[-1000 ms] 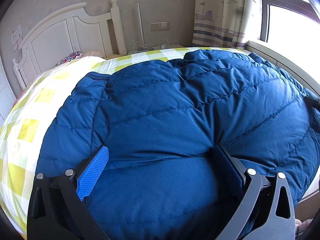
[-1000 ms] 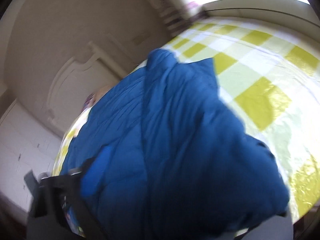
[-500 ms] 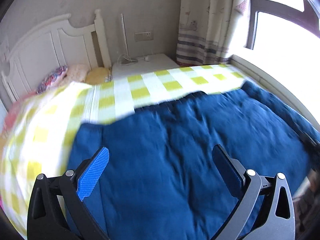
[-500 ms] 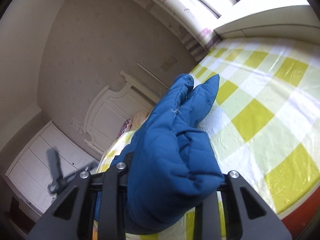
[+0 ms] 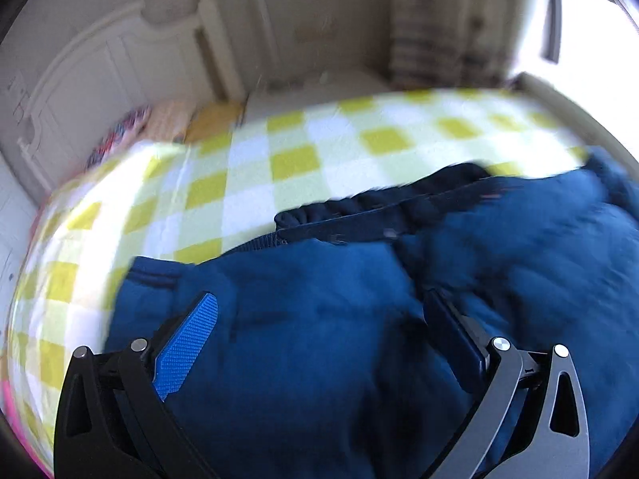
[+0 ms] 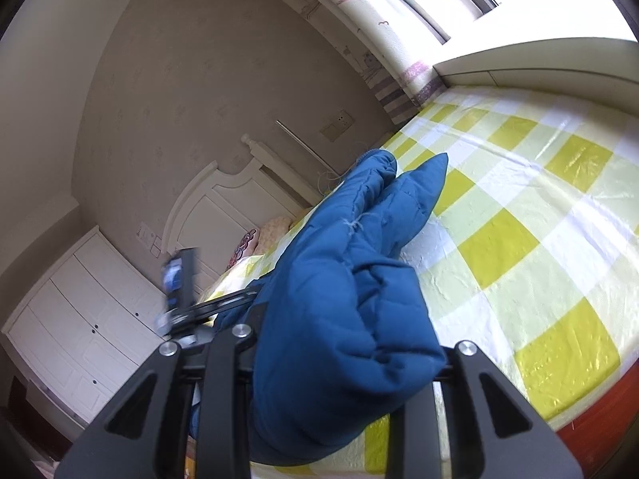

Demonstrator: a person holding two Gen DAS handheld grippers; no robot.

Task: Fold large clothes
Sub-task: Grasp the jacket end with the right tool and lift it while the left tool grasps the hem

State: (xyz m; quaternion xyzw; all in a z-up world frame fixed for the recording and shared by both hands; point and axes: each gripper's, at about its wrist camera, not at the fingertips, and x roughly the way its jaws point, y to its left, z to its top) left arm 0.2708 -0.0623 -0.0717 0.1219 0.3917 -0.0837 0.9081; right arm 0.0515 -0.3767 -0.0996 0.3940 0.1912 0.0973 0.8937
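Clenching the jacket [image 6: 339, 319], the right tool [image 6: 343, 359] risks slippage; left tool [image 5: 319, 343] released, toward 12 o'clock.

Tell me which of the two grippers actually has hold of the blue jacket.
The right gripper: the blue puffer jacket is bunched between its fingers. The left gripper is spread open above the jacket, gripping nothing.
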